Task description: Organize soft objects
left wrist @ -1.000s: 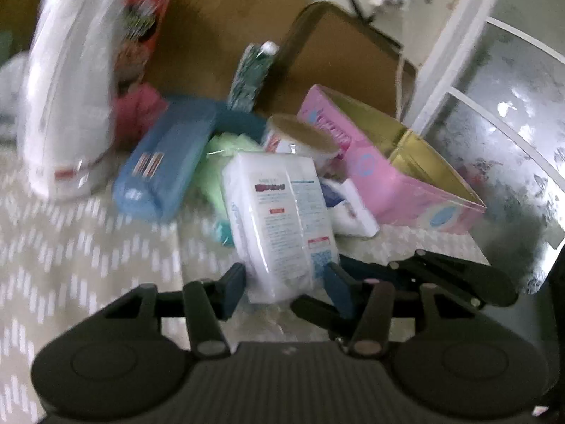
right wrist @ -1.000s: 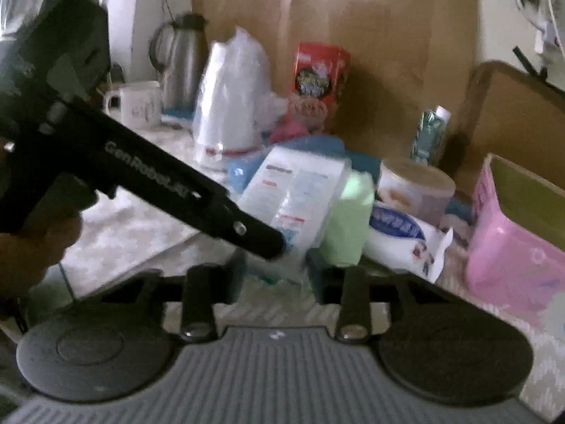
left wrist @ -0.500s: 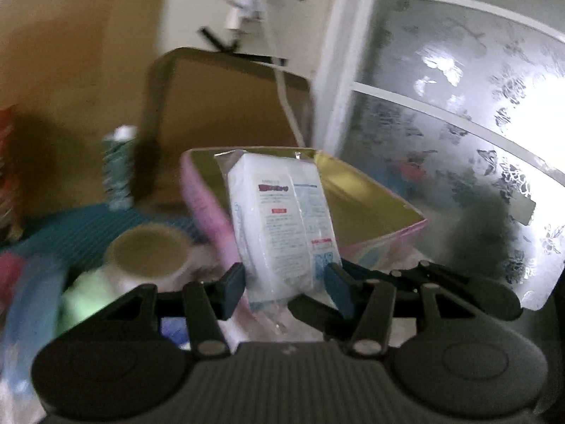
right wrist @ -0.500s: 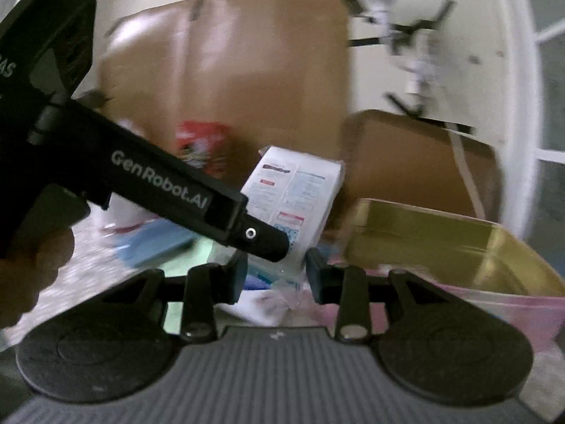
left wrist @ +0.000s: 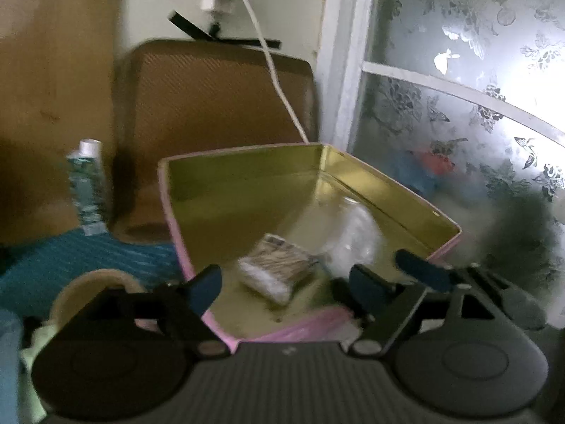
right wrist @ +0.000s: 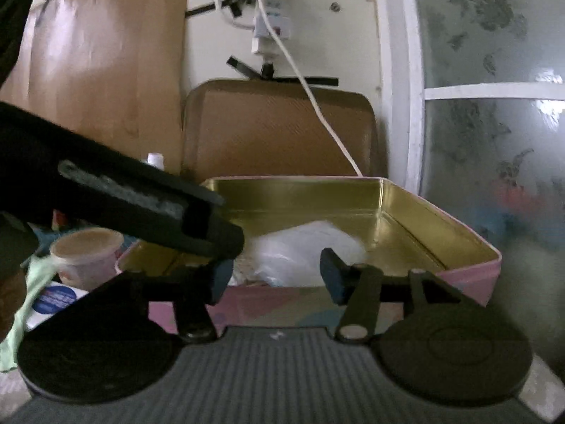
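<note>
A pink tin box with a gold inside (left wrist: 247, 176) stands by the frosted window. My left gripper (left wrist: 286, 282) is open and empty above its near edge. A white soft pack (left wrist: 277, 270) lies blurred inside the box under it, beside a pale plastic bag (left wrist: 353, 236). In the right wrist view the box (right wrist: 406, 212) is just ahead, with the white pack and bag (right wrist: 300, 251) inside. My right gripper (right wrist: 277, 275) is open and empty at the box's near wall. The left gripper's body (right wrist: 123, 201) crosses that view from the left.
A brown board (left wrist: 219, 106) leans on the wall behind the box, with a white cable (left wrist: 272, 70) hanging over it. A small bottle (left wrist: 88, 183), a round tub (right wrist: 86, 251), a green cloth (right wrist: 21, 304) and a blue-labelled pack (right wrist: 53, 300) lie left of the box.
My left gripper carried the white pack to the right over the pink box, opened and let it go; the pack now lies inside. My right gripper followed to the box and opened wider.
</note>
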The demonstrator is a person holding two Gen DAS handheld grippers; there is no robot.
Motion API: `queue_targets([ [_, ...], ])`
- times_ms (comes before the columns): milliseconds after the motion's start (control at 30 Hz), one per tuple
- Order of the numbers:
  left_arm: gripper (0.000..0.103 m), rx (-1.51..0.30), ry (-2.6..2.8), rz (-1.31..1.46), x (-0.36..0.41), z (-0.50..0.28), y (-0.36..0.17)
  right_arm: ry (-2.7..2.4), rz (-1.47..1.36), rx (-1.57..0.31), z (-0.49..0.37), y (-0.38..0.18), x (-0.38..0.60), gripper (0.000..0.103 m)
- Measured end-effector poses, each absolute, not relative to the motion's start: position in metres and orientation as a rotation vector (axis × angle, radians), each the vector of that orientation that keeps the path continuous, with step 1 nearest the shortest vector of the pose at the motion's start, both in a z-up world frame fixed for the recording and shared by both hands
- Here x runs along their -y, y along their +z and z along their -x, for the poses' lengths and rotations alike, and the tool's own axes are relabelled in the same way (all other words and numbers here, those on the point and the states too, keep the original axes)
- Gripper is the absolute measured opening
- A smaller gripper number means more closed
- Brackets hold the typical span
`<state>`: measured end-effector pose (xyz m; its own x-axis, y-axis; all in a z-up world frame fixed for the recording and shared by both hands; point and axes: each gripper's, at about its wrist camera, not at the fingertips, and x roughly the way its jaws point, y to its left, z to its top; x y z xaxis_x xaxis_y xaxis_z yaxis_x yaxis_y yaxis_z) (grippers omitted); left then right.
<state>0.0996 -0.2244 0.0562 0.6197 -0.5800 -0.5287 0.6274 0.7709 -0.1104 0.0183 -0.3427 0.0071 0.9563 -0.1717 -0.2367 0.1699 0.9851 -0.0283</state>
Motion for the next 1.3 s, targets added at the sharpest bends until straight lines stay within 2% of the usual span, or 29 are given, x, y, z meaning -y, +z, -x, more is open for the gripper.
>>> queue_targets([
  [267,0.082,-0.55,-0.614,0.015,0.111,-0.056,0.044,-0.066,-0.026,-0.182,0.016,0.013,0.315,0.061],
  [433,0.082,-0.587,-0.42,0.061,0.027,-0.036,0.021,0.159,-0.045,-0.276,0.011,0.016,0.273,0.052],
  [667,0.082,-0.556,-0.148,0.109,-0.058,-0.028,0.0,0.426,-0.201,-0.475,-0.028,0.017,0.204,0.052],
  [967,0.083,-0.513,-0.208,0.25,-0.088,-0.025,-0.007,0.487,-0.525,-0.712,-0.082,0.0,0.169,0.061],
  [1300,0.085,-0.476,-0.252,0.318,-0.096,-0.019,-0.008,0.457,-0.432,-0.741,-0.098,0.001,0.133,0.063],
])
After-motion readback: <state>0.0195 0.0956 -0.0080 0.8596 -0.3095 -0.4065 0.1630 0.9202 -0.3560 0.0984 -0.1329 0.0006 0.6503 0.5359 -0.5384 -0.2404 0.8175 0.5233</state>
